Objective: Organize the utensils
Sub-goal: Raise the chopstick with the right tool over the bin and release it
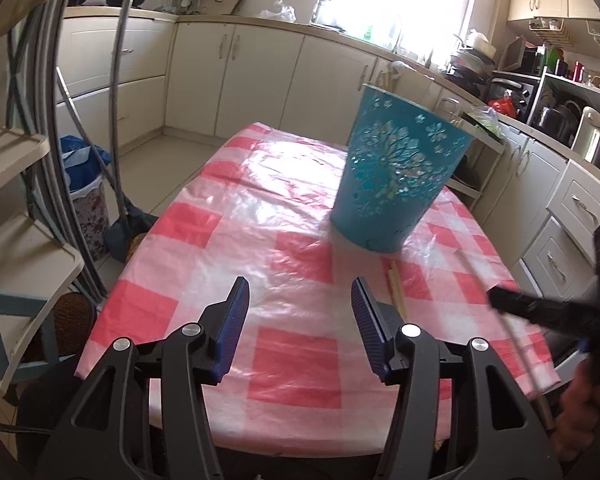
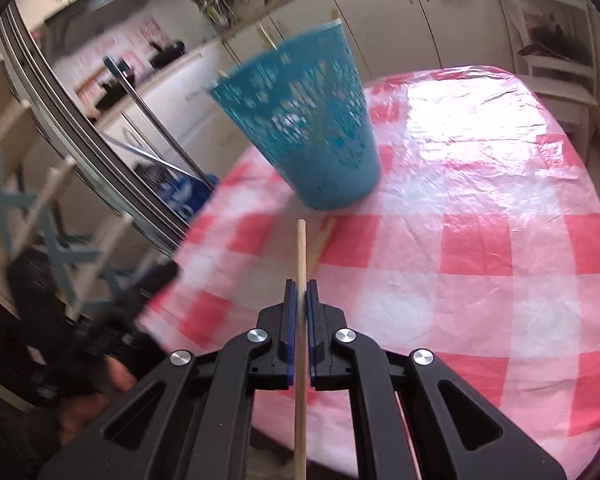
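Note:
A teal cut-out holder (image 1: pixel 396 176) stands on the table with the red-and-white checked cloth (image 1: pixel 284 344); it also shows in the right wrist view (image 2: pixel 312 128), with sticks poking out of its top. My right gripper (image 2: pixel 301 286) is shut on a wooden chopstick (image 2: pixel 301 248) that points toward the holder, above the cloth. It shows blurred at the right of the left wrist view (image 1: pixel 496 298). Another wooden chopstick (image 1: pixel 398 292) lies on the cloth near the holder, also in the right wrist view (image 2: pixel 324 236). My left gripper (image 1: pixel 300 292) is open and empty over the cloth.
Kitchen cabinets (image 1: pixel 236 76) and a countertop with appliances (image 1: pixel 540 92) ring the table. A shelf rack with cables (image 1: pixel 24 184) and a bin with a blue bag (image 1: pixel 86 184) stand left of the table. A white shelf unit (image 2: pixel 556 56) stands behind the table.

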Demonstrator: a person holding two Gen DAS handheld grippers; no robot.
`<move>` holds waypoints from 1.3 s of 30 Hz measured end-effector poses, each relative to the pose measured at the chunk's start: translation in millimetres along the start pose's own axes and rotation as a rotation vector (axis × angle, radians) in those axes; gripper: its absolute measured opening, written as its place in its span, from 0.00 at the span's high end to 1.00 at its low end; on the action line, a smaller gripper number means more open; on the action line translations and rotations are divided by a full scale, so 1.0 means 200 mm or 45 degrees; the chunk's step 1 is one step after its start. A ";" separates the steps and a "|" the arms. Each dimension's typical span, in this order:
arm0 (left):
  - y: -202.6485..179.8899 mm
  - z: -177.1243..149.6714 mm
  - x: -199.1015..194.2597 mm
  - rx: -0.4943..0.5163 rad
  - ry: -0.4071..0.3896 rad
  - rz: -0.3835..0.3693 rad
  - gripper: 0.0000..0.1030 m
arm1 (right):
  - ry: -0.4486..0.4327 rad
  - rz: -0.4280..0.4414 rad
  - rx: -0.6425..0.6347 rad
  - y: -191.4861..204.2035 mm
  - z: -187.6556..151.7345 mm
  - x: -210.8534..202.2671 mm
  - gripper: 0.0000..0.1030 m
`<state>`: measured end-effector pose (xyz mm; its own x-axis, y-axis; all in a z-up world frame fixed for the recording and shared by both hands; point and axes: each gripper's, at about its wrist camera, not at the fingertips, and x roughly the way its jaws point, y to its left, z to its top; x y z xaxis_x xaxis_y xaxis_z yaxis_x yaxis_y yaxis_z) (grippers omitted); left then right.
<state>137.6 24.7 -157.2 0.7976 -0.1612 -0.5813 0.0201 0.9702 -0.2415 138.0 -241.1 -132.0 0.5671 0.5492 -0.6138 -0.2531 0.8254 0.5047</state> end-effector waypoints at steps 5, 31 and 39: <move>0.03 -0.05 0.01 0.016 -0.058 0.055 0.48 | -0.071 0.113 0.045 0.05 0.10 -0.08 0.95; -0.02 -0.12 0.11 0.088 -0.043 0.023 0.41 | -0.393 -0.270 0.005 0.11 1.20 0.34 0.94; -0.04 -0.13 0.12 0.090 -0.026 0.020 0.40 | -0.321 -0.312 -0.058 0.13 1.15 0.36 0.94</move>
<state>140.9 9.5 -188.8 0.8104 -0.1430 -0.5681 0.0496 0.9830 -0.1767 352.6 -210.4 -23.4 0.7893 0.2891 -0.5416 -0.1170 0.9369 0.3296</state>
